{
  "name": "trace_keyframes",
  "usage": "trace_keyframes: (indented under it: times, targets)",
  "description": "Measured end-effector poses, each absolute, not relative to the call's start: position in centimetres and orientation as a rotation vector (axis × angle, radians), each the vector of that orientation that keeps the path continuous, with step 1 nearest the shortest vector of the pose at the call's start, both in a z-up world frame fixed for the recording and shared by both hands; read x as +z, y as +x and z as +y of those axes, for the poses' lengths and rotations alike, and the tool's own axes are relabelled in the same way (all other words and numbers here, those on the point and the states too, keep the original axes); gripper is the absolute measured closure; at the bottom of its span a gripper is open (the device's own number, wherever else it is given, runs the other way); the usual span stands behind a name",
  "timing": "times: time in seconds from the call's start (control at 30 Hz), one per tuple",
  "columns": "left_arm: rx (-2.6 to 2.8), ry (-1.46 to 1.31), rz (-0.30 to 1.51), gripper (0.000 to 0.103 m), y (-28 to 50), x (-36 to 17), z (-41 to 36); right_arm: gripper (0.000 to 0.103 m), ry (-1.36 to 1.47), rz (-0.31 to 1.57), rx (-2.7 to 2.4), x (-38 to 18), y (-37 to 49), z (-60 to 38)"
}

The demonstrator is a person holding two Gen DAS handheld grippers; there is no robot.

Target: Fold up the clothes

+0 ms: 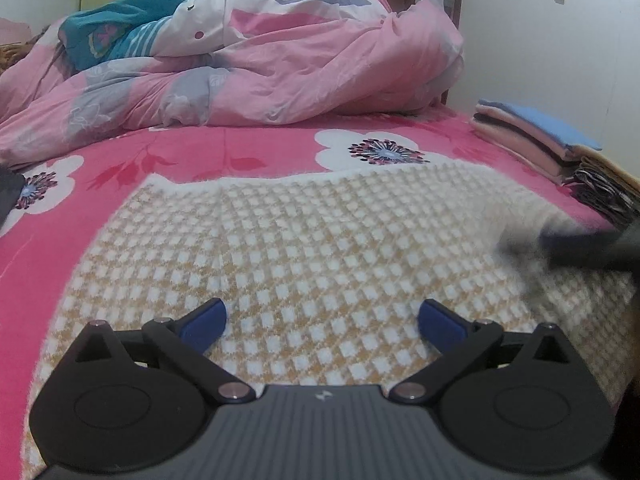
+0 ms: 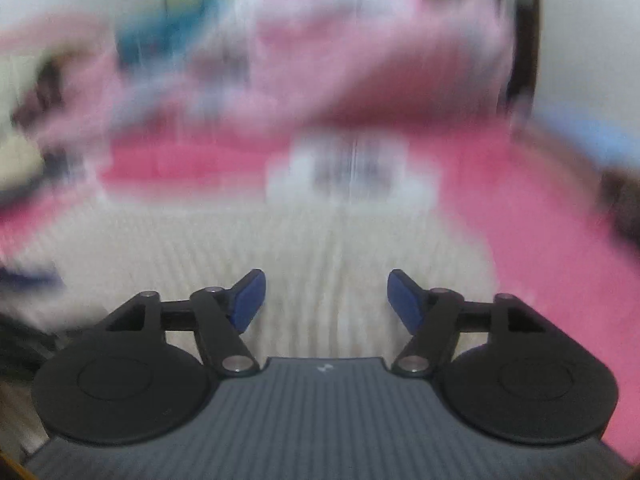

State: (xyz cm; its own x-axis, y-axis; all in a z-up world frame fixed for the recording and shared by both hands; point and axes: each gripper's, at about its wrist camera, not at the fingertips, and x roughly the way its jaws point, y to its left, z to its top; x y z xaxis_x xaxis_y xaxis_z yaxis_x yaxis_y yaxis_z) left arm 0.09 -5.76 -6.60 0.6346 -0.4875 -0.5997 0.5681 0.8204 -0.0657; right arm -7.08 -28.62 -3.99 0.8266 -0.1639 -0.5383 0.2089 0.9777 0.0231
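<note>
A fluffy cream and tan checked garment lies spread flat on the pink flowered bedsheet. My left gripper hovers over its near part, jaws wide open, nothing between the blue pads. In the left wrist view a dark blurred shape crosses the garment's right edge. The right wrist view is heavily motion-blurred; my right gripper is open above the same garment, and nothing sits between its blue pads.
A crumpled pink and white duvet with a teal cloth fills the far side of the bed. A stack of folded clothes sits at the right edge by the white wall. A dark item shows at the left.
</note>
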Motion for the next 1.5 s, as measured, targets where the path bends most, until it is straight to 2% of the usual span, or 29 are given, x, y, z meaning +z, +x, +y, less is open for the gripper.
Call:
trace_keyframes:
  times: [0.03,0.4,0.6,0.7,0.9,1.03,1.13,1.3,1.5]
  targets:
    - [-0.606,0.133,0.642,0.000,0.0,-6.6,-5.7,0.023,0.088,0.598,-0.181,-5.5,-6.5,-28.9]
    - [-0.582,0.103,0.677,0.000,0.0,-5.9,-5.5,0.016,0.092,0.589,-0.154,-5.3,-6.7,-29.1]
    - [-0.520,0.031,0.687,0.000,-0.3,-5.0,-5.3,0.015,0.093,0.571,-0.154,-5.7,-7.0,-28.8]
    - [-0.483,0.026,0.637,0.000,-0.6,-3.6,-5.4,0.014,0.093,0.564,-0.151,-5.7,-7.1,-28.9]
    - [-0.507,0.191,0.478,0.000,-0.5,-1.3,-7.8,0.014,0.090,0.547,-0.148,-5.9,-7.4,-28.9]
    - [-0.415,0.248,0.611,0.000,2.8,-5.2,-8.5,0.014,0.088,0.542,-0.148,-6.0,-7.6,-28.8]
    - [-0.437,0.173,0.635,0.000,3.6,-7.2,-7.4,0.014,0.080,0.545,-0.146,-6.0,-7.6,-28.7]
    - [-0.442,0.177,0.629,0.000,3.5,-7.1,-7.5,0.014,0.068,0.595,-0.154,-4.0,-7.2,-28.6]
    - [-0.444,0.172,0.624,0.000,3.8,-7.1,-7.1,0.009,0.062,0.465,-0.130,1.4,-5.6,-28.3]
